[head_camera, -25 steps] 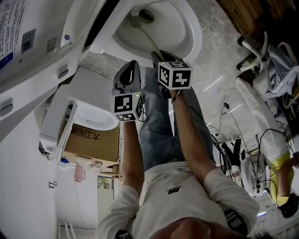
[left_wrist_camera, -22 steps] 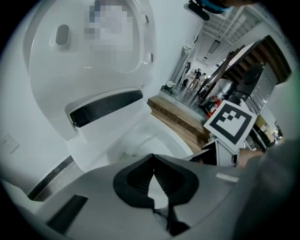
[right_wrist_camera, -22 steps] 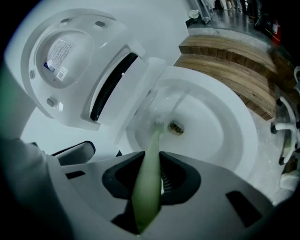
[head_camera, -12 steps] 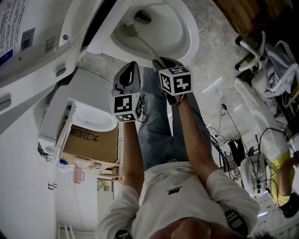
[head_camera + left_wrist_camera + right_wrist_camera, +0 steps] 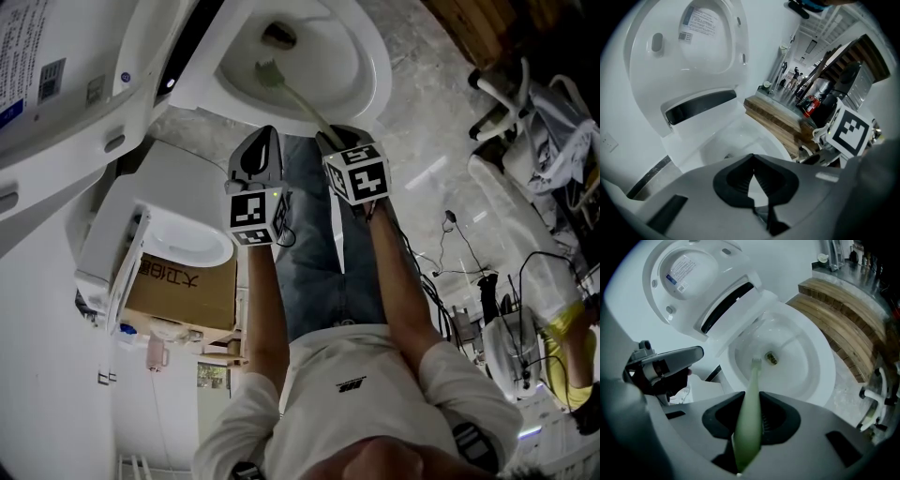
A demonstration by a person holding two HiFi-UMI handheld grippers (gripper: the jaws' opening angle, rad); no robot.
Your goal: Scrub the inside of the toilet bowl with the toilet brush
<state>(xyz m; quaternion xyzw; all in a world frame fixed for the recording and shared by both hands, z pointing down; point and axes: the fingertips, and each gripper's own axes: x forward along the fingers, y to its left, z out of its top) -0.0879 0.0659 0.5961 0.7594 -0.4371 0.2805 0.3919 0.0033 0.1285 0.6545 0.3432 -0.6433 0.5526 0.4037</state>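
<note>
The white toilet bowl (image 5: 366,66) lies open at the top of the head view, its lid (image 5: 84,75) raised. A pale green toilet brush (image 5: 302,97) reaches into it, with its head (image 5: 267,73) on the bowl's inner wall, short of the drain (image 5: 277,36). My right gripper (image 5: 330,139) is shut on the brush handle (image 5: 749,418); in the right gripper view the brush head (image 5: 756,363) sits just left of the drain (image 5: 771,357). My left gripper (image 5: 262,139) hovers beside the bowl's near rim, shut and empty (image 5: 753,161).
A second white toilet (image 5: 187,239) stands on a cardboard box (image 5: 178,286) at the left. Wooden steps (image 5: 843,310) lie beyond the bowl. Chairs and cables (image 5: 525,187) crowd the right side. The person's jeans-clad legs (image 5: 319,262) are below the grippers.
The right gripper has drawn back toward the person, and the brush head has slid away from the drain along the bowl's wall. The left gripper has hardly moved.
</note>
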